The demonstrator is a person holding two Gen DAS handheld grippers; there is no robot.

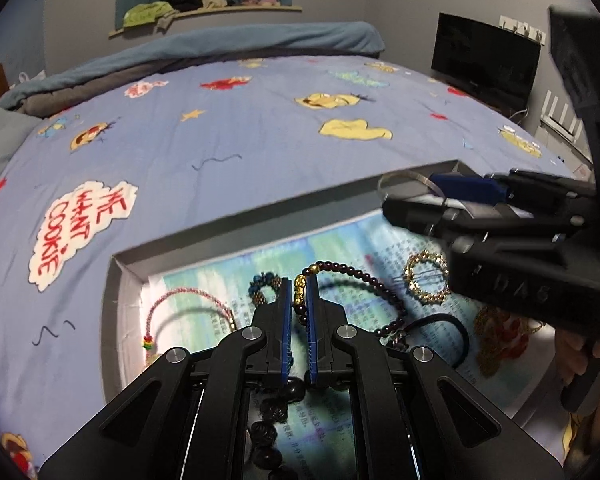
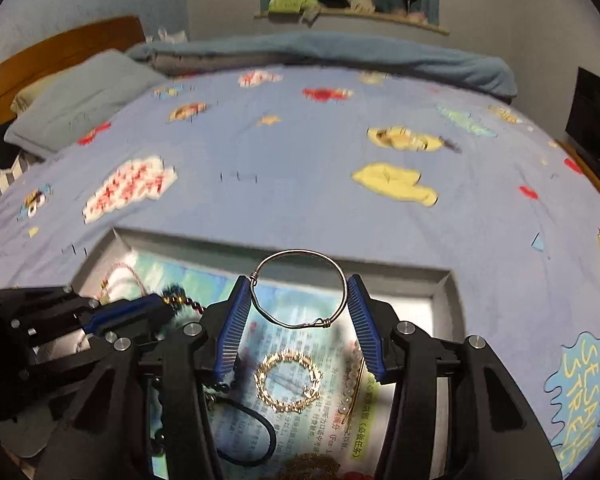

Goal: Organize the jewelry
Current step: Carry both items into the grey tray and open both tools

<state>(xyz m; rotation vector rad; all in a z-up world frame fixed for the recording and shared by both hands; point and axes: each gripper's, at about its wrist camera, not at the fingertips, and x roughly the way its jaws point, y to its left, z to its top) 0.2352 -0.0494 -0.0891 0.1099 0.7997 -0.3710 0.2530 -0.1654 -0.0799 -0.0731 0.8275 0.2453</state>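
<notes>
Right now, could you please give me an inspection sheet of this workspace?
Surface: blue cartoon-print bedsheet under a shallow grey tray lined with printed paper.
Job's things: thin silver wire bangle; dark purple bead bracelet; gold chain ring; pink cord bracelet.
Clutter: black hair tie.
Grippers: right gripper clamps the bangle; left gripper pinches the bead bracelet.
Cables: nothing seen.
Surroundings: black monitor, wall shelf.

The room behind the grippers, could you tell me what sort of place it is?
Most likely a bedroom: a bed with a cartoon-print sheet, a pillow by the wooden headboard, and a dark screen.
</notes>
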